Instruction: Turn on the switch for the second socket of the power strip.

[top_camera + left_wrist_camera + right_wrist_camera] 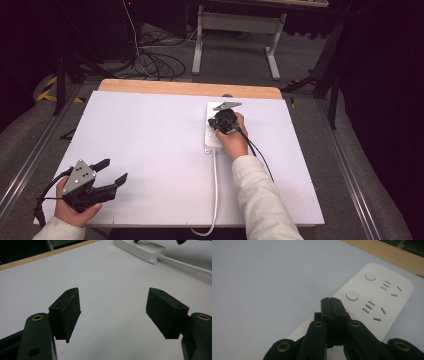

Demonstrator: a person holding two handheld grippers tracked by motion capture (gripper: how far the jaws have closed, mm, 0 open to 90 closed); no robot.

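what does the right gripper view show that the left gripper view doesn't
The right gripper view alone shows the right tool shut, jaws pressed together over the power strip, and the strip's round buttons and socket slots from above. The left gripper view alone shows the left tool open with nothing between its jaws, and the strip's white cord. Both show the white power strip and the white table top.

A flat white plastic power strip with rounded corners [212, 141] lies lengthwise right of centre in the high view, on the white table [150, 145], its white cord [216, 190] running to the bottom edge. In the right gripper view it fills the right half, showing two round buttons [352, 295] beside slotted sockets [373, 310]
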